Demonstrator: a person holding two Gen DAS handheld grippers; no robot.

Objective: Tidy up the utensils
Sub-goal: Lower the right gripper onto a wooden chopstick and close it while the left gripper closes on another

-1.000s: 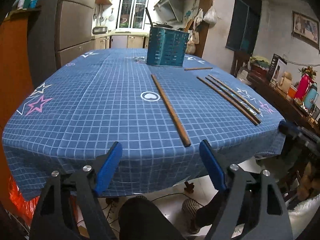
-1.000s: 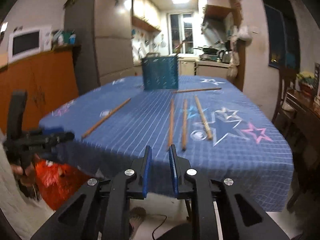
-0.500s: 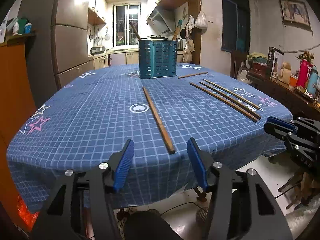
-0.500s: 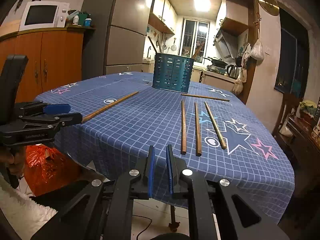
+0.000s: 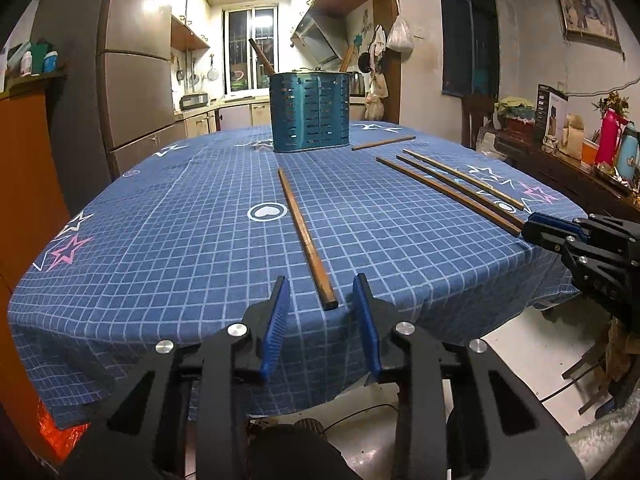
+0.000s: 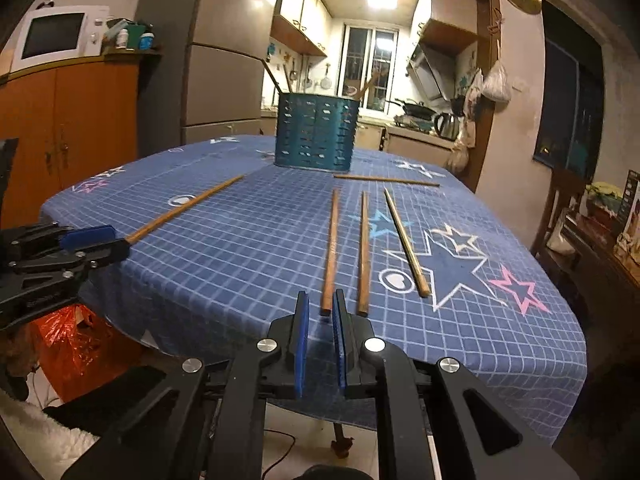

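Observation:
A teal perforated utensil holder (image 5: 309,111) stands at the far side of the blue checked table (image 5: 168,248), with a few utensils sticking out; it also shows in the right wrist view (image 6: 315,137). Several wooden chopsticks lie loose on the cloth. One chopstick (image 5: 306,236) points at my left gripper (image 5: 322,288), which is open just short of its near end. Three chopsticks (image 6: 363,248) lie side by side in front of my right gripper (image 6: 320,307), which is open by a narrow gap and empty, just before the leftmost chopstick (image 6: 330,250). Another chopstick (image 6: 386,180) lies crosswise near the holder.
The table's near edge drops to the floor below both grippers. A fridge (image 5: 136,92) and orange cabinet (image 6: 68,120) stand to the left. A sideboard with bottles and boxes (image 5: 580,148) runs along the right wall. An orange bag (image 6: 76,344) lies under the table.
Both grippers have moved in toward the table's edge. The left gripper's jaws have narrowed around the near end of the single chopstick. The right gripper stays nearly closed.

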